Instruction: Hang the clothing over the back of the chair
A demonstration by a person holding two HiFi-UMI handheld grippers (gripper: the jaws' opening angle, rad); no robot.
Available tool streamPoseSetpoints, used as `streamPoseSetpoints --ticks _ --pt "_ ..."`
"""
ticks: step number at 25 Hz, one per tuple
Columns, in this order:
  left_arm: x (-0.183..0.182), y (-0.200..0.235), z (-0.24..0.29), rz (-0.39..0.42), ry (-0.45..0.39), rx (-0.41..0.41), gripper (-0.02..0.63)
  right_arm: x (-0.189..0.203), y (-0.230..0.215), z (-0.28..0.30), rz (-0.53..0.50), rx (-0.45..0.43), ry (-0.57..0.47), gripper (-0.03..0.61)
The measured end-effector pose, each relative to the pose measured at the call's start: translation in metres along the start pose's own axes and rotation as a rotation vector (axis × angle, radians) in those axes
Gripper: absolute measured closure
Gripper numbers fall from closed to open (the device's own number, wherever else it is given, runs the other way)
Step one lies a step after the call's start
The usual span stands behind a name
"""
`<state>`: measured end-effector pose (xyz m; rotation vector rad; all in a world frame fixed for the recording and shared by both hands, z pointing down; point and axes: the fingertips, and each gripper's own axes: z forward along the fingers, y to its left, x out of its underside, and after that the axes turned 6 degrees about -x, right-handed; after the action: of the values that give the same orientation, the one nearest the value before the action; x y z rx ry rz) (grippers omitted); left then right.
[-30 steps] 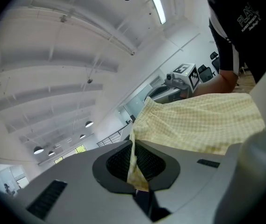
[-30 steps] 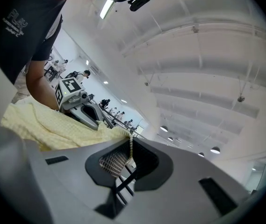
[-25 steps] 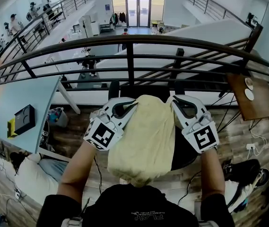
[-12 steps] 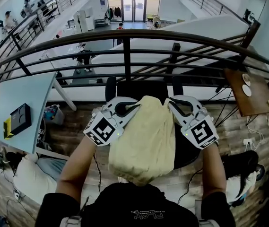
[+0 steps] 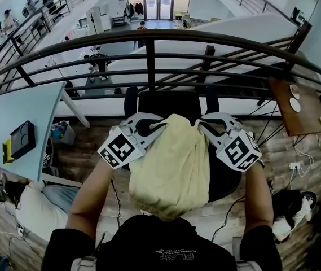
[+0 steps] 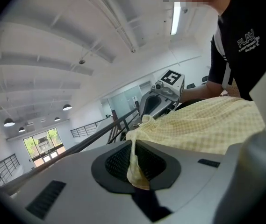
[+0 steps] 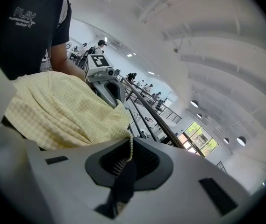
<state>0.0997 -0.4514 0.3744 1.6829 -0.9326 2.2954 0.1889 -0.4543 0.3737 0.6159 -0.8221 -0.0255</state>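
Left gripper and right gripper are each pinching a top corner of the shirt by the chair, so letting go short of the back is probably risking a slide onto the seat.

Left gripper: jaws pinched shut on the yellow garment's upper left corner.
Right gripper: jaws pinched shut on its upper right corner.
Left forearm, right forearm: stretched forward, flanking the garment.

The clothing is pale yellow with a fine check. The chair is black; the railing dark brown.
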Motion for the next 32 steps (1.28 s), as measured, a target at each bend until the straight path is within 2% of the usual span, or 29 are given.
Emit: streamPoseSetpoints --ticks 3,6,7,8,9,16,20,26,32 --pt "0.008 0.008 -0.005 -0.015 0.022 -0.034 0.578 -0.001 0.006 0.006 0.013 -0.036 0.027 0.545" --pt "0.018 0.019 -0.012 -0.049 0.032 -0.051 0.546 0.000 0.010 0.015 0.030 -0.061 0.060 0.543" --pt "0.020 0.022 -0.013 -0.056 0.033 -0.053 0.528 0.002 0.011 0.016 0.033 -0.067 0.074 0.518" --pt "0.022 0.024 -0.013 -0.062 0.033 -0.056 0.518 0.005 0.010 0.017 0.038 -0.070 0.084 0.441" --pt "0.022 0.026 -0.013 -0.067 0.031 -0.060 0.518 0.007 0.008 0.016 0.044 -0.071 0.089 0.430" --pt "0.009 0.030 -0.010 -0.054 0.013 -0.098 0.520 0.000 -0.002 0.000 0.079 -0.025 0.032 0.430" --pt "0.002 0.030 -0.013 -0.041 -0.006 -0.110 0.520 -0.011 -0.005 -0.002 0.060 0.033 0.008 0.436" --pt "-0.022 0.035 -0.016 -0.021 -0.061 -0.160 0.537 -0.029 -0.016 -0.013 -0.030 0.142 0.005 0.457" --pt "-0.057 0.039 -0.034 -0.012 -0.158 -0.235 0.600 -0.067 -0.030 -0.034 -0.019 0.311 -0.095 0.536"
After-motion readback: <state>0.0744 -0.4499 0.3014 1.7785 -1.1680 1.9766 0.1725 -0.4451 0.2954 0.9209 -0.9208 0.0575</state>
